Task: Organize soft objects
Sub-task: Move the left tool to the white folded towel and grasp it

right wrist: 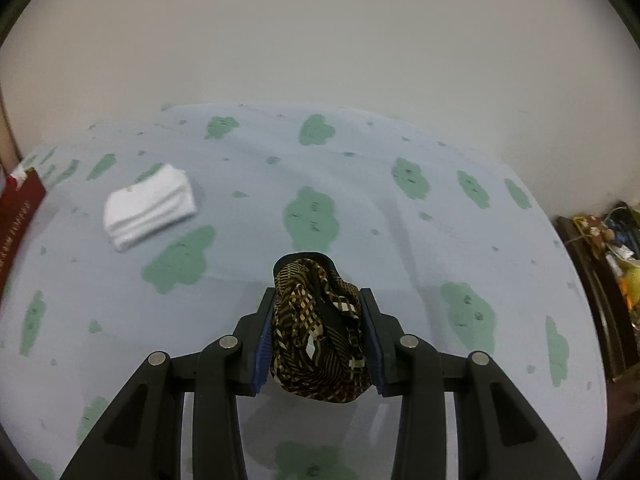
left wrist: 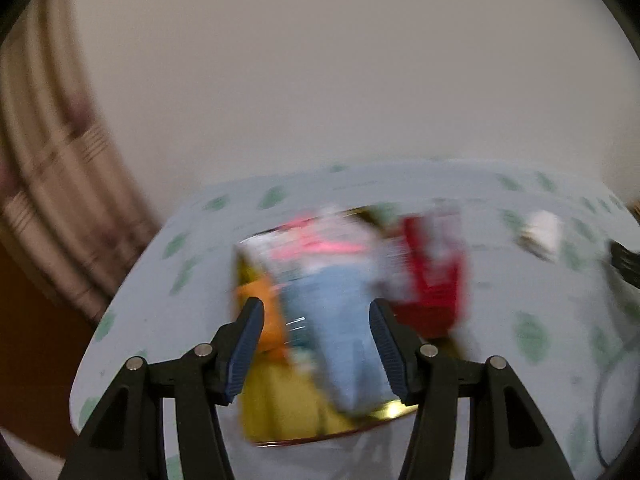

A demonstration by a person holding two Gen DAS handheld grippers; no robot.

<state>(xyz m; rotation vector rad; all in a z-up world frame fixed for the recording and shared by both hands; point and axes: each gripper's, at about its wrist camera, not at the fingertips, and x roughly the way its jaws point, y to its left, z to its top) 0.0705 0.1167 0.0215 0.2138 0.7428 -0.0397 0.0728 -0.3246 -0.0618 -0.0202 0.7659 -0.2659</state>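
On a pale blue tablecloth (right wrist: 360,184) printed with green patches, a gold-rimmed box (left wrist: 280,420) of blurred coloured fabrics is framed between the spread, empty fingers of the left gripper (left wrist: 316,316). A folded white towel (right wrist: 150,206) is seen lying at the cloth's far left. A bunched brown-and-cream patterned scarf (right wrist: 318,332) is pinched tight in the right gripper (right wrist: 318,300), above the table.
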